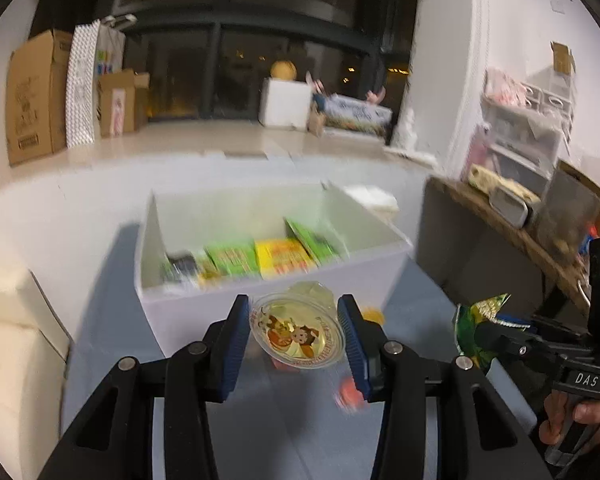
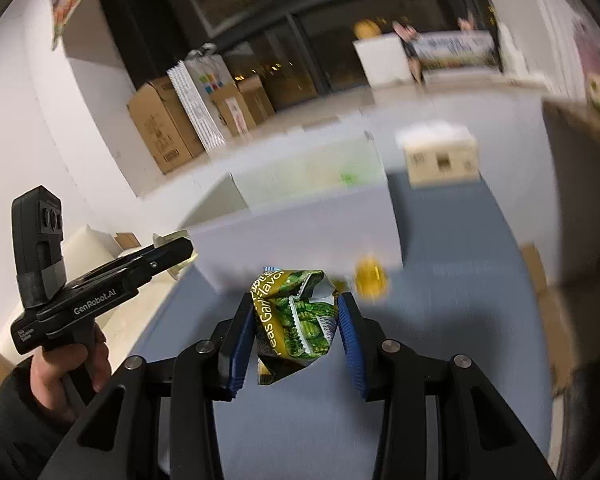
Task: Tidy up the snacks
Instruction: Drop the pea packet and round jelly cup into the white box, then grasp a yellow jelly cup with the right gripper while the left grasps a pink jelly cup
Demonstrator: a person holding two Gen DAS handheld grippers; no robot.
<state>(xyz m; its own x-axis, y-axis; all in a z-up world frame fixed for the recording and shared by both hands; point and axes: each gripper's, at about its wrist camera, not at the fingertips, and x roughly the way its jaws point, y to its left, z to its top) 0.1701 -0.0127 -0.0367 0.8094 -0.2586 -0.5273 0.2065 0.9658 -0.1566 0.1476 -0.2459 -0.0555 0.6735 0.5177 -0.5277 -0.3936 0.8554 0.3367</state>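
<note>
- Blue-grey table [image 1: 112, 320]: carries the box and loose snacks; both views motion-blurred.
- White storage box [image 1: 268, 300]: open top, sits on the table ahead of both grippers. Inside in a row: green packets [image 1: 230, 258], a yellow packet [image 1: 282, 256], something dark at the left end, too blurred to name.
- Left gripper [image 1: 296, 332]: blue pads clamped on a clear jelly cup [image 1: 298, 334], held just in front of the box's near wall. Round lid with cartoon print, yellowish contents.
- Right gripper [image 2: 296, 324]: clamped on a crumpled green pea snack bag [image 2: 296, 316], olive band with white "Garlic Flavor" lettering, held above the table, right of the left gripper.
- Small yellow item [image 2: 370, 278]: on the table by the box's right corner, blurred.
- Small orange-red item [image 1: 350, 396]: on the table under the left gripper's right finger, blurred.
</note>
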